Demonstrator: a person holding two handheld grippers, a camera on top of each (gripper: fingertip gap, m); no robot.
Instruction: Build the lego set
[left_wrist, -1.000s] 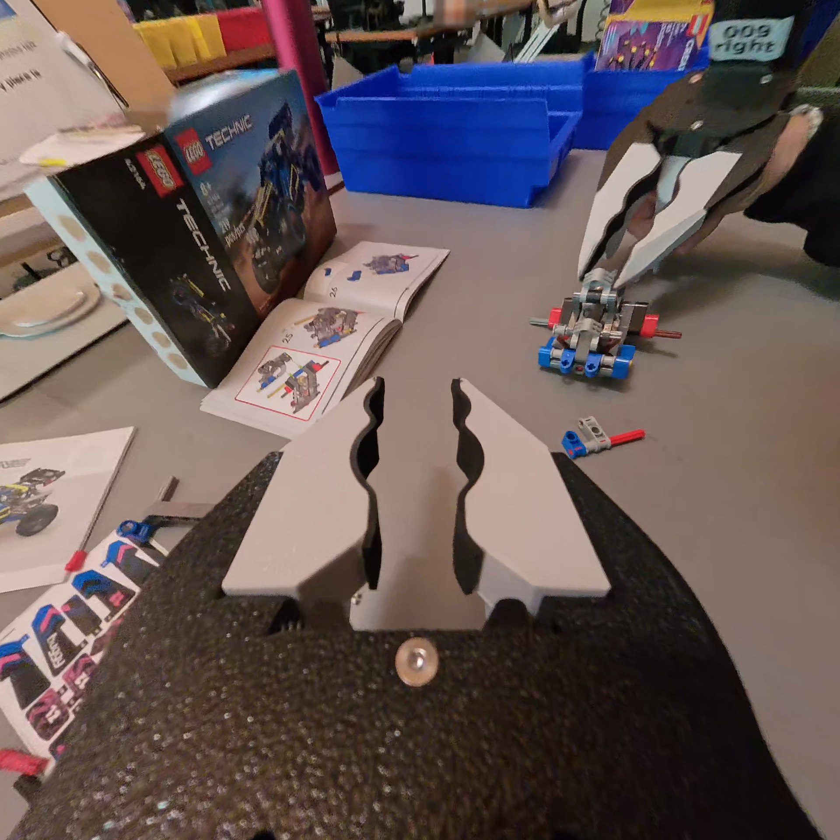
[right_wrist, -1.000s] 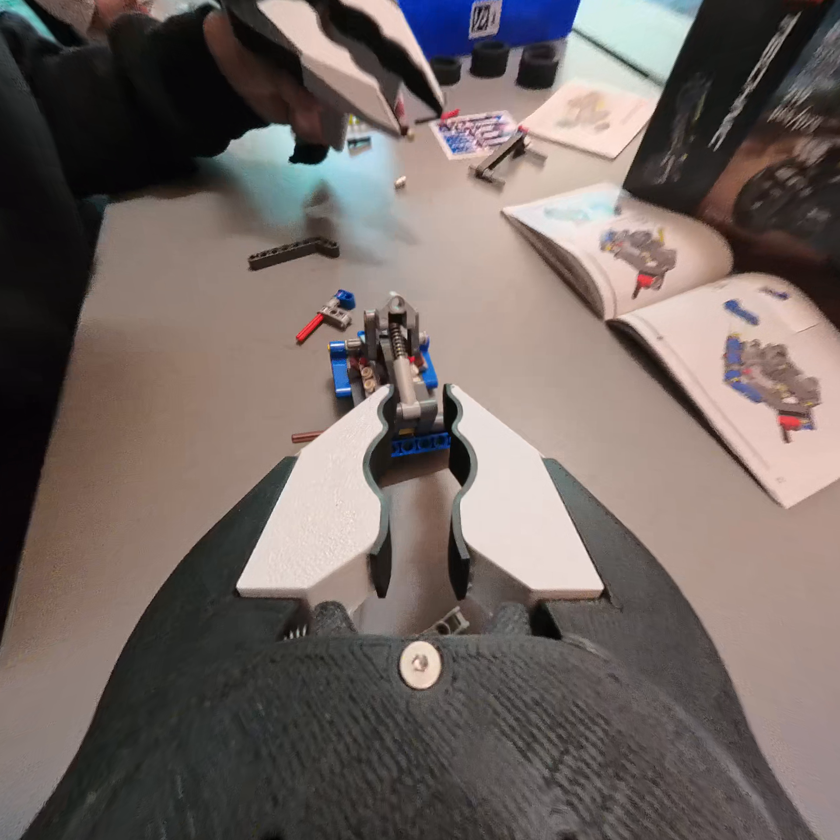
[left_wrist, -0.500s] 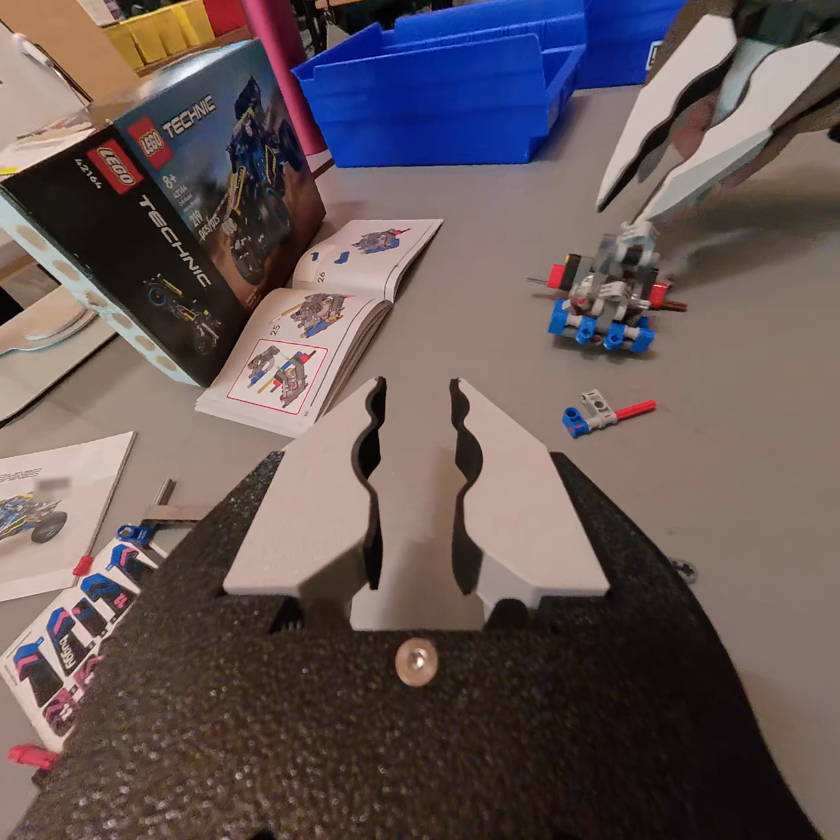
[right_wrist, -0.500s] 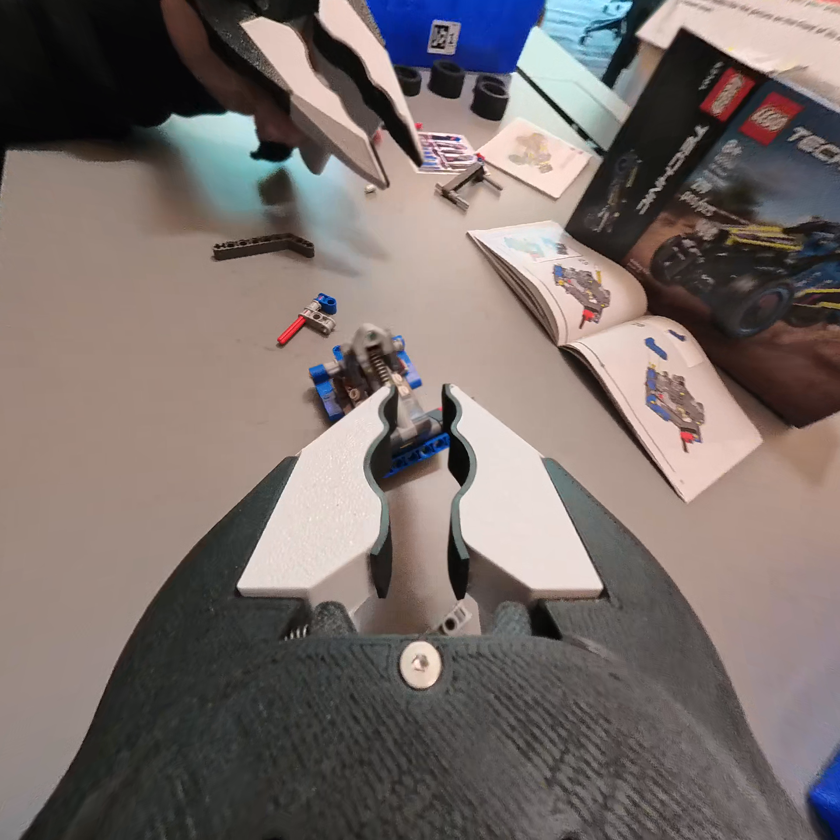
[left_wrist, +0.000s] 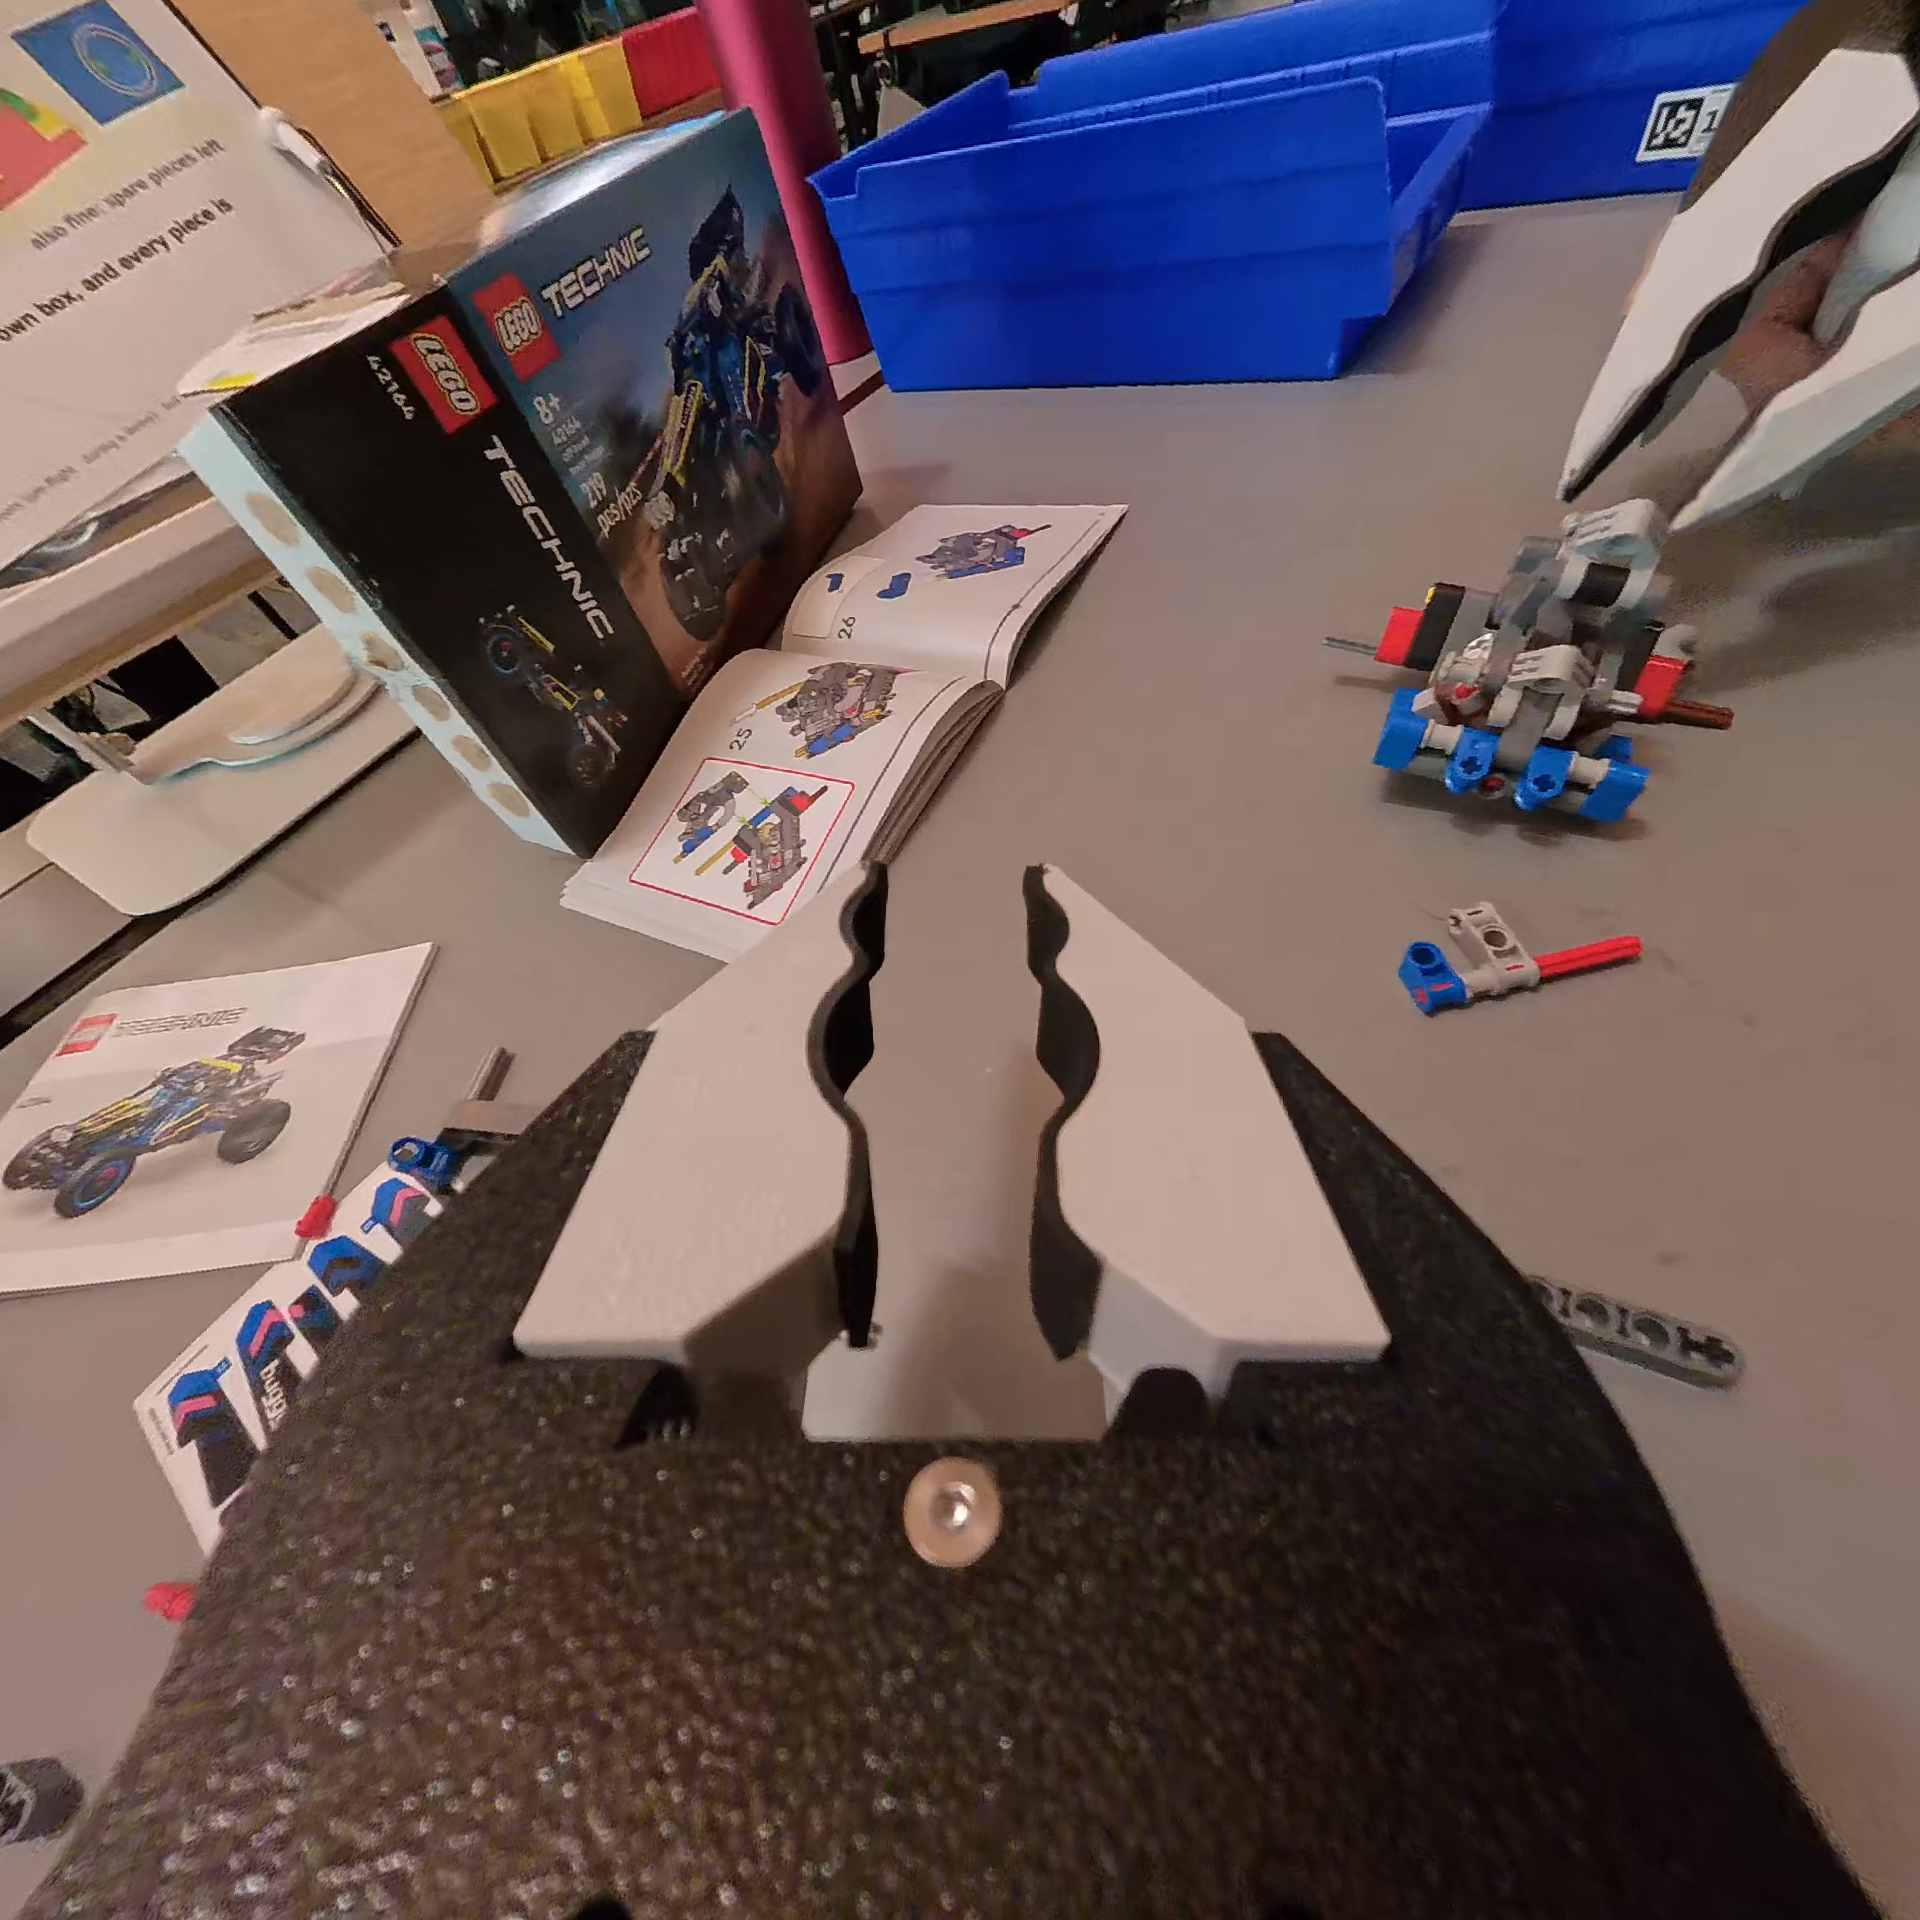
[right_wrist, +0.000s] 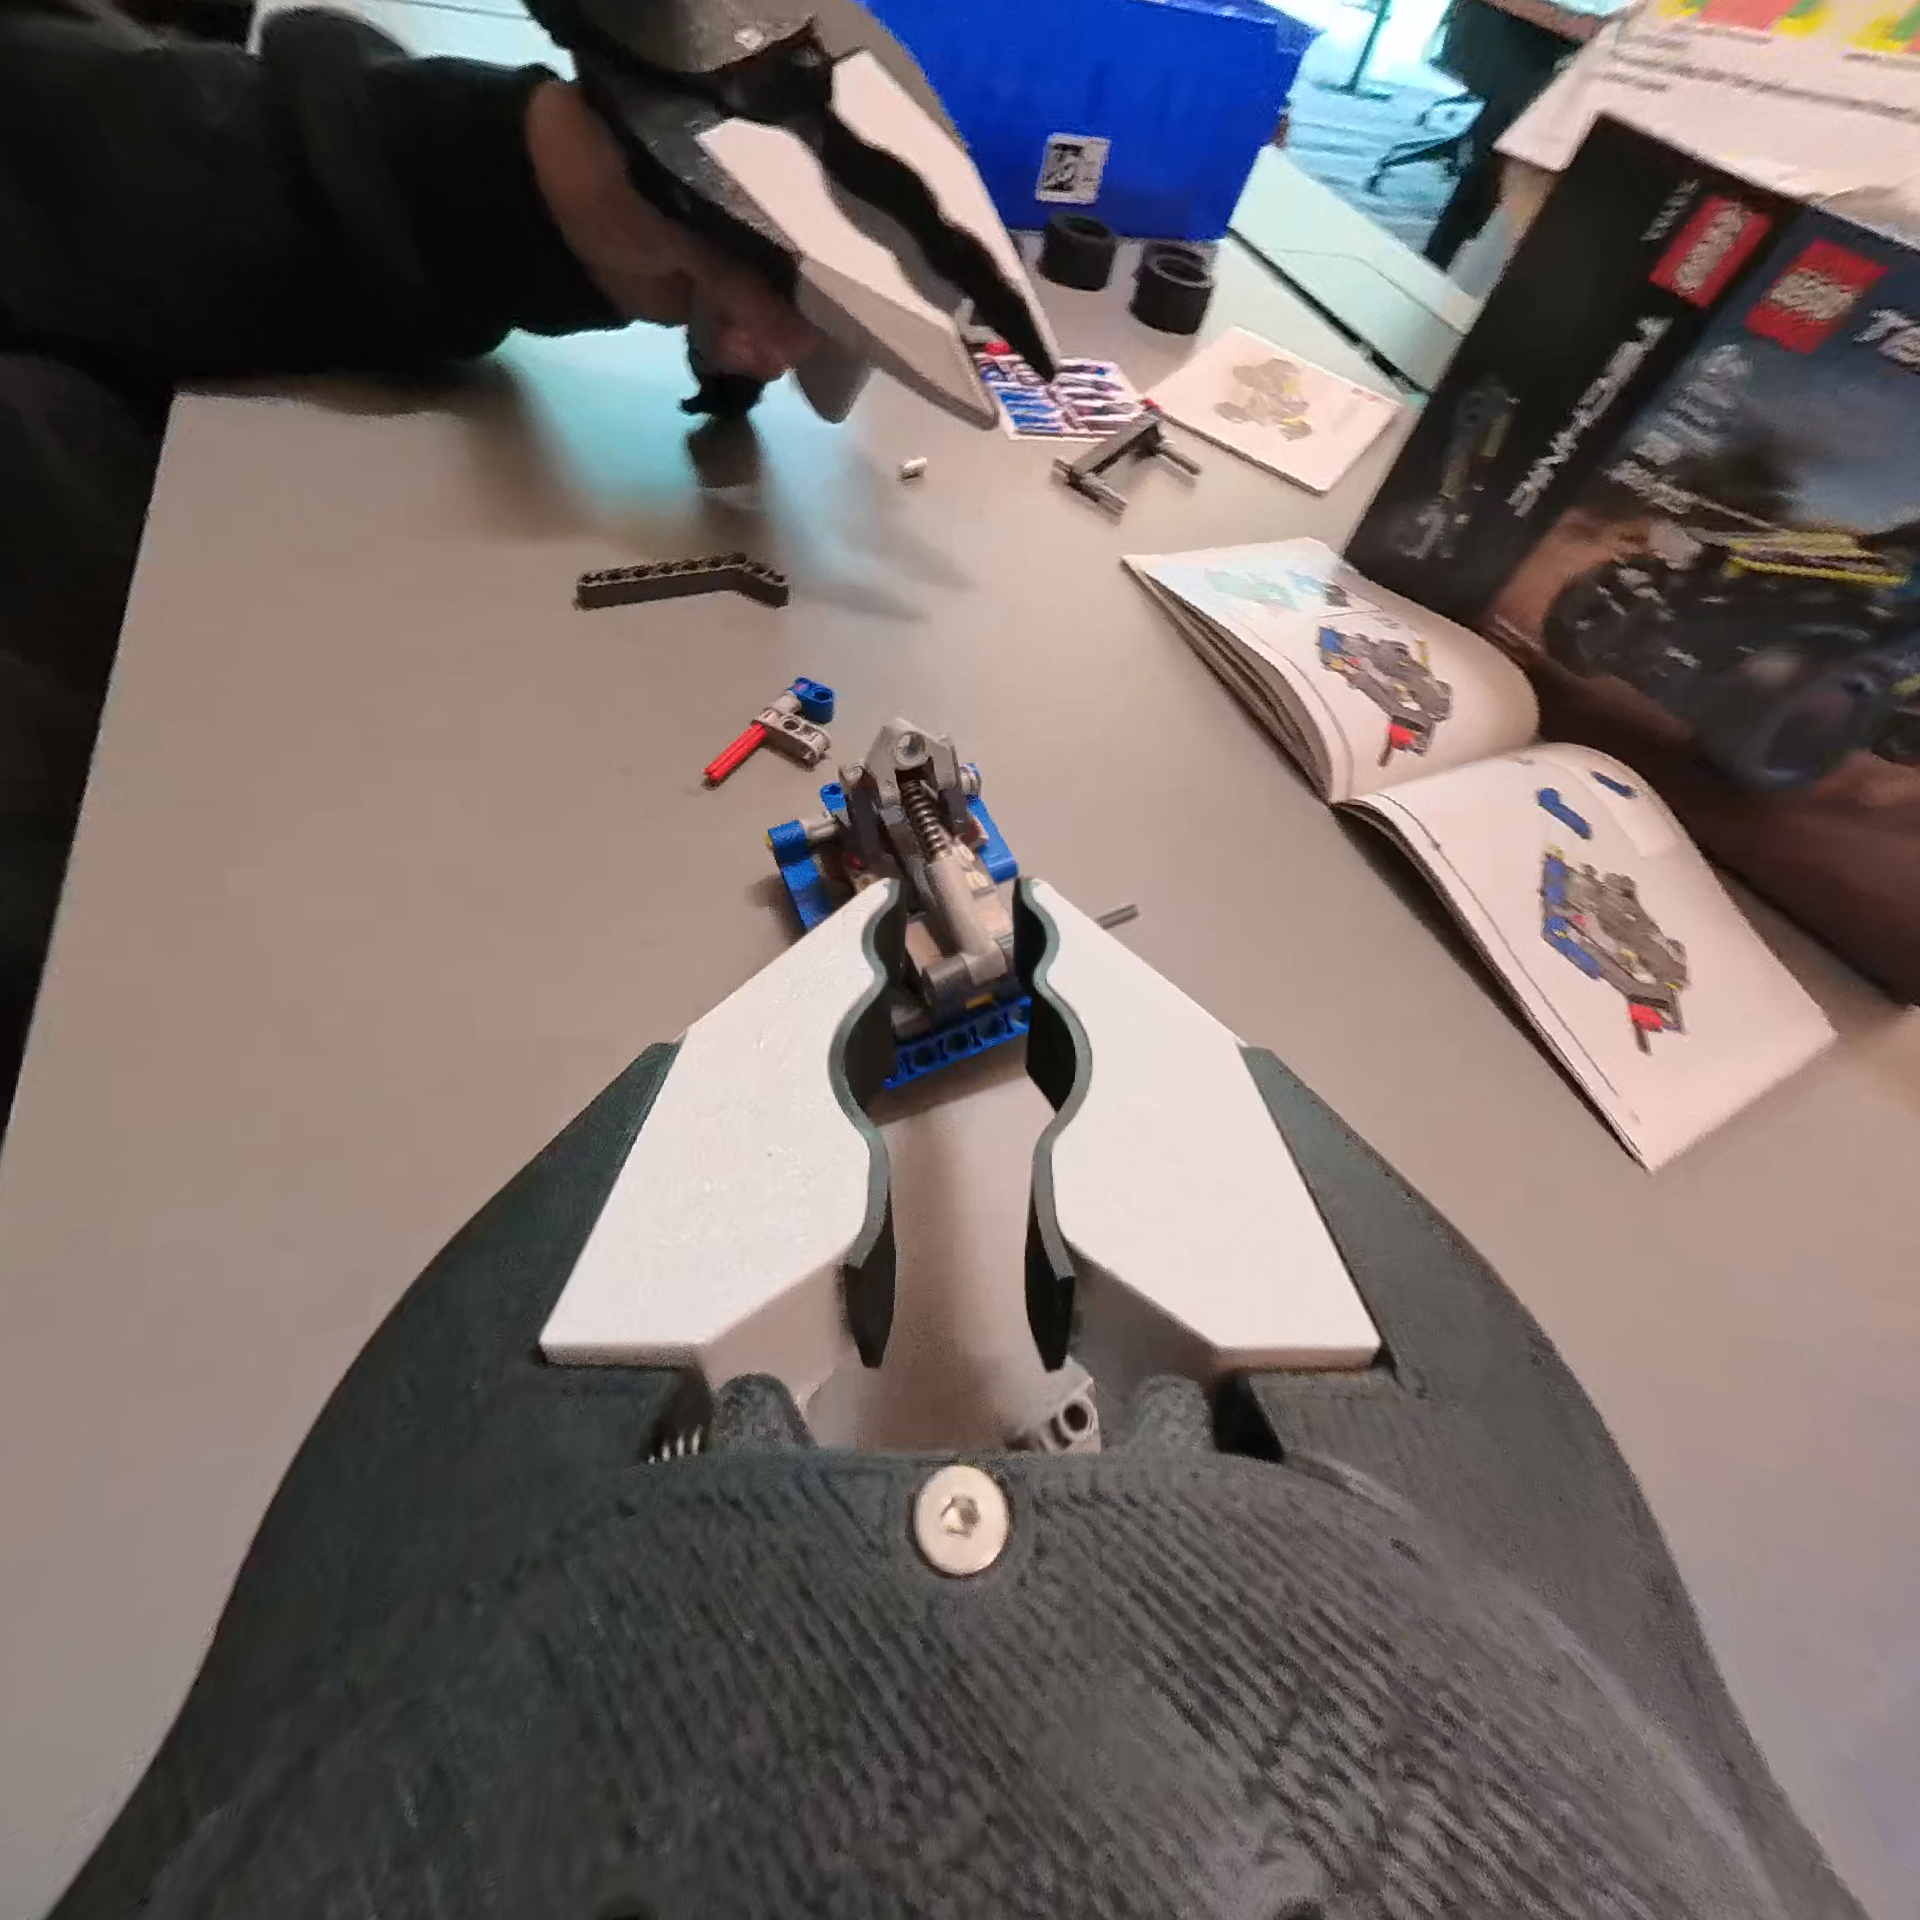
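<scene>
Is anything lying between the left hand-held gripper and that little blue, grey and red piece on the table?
Nothing visible does. Only bare table shows between the open left hand-held gripper and the piece, ahead to its right. The model sits farther back; a dark beam lies nearer, off the line.

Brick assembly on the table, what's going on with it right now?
A person works two handheld grippers over a grey table. The right gripper has its fingers closed on the grey upright part of the small blue-and-grey brick assembly. The left gripper hovers open and empty above the table near the open instruction booklet.
</scene>
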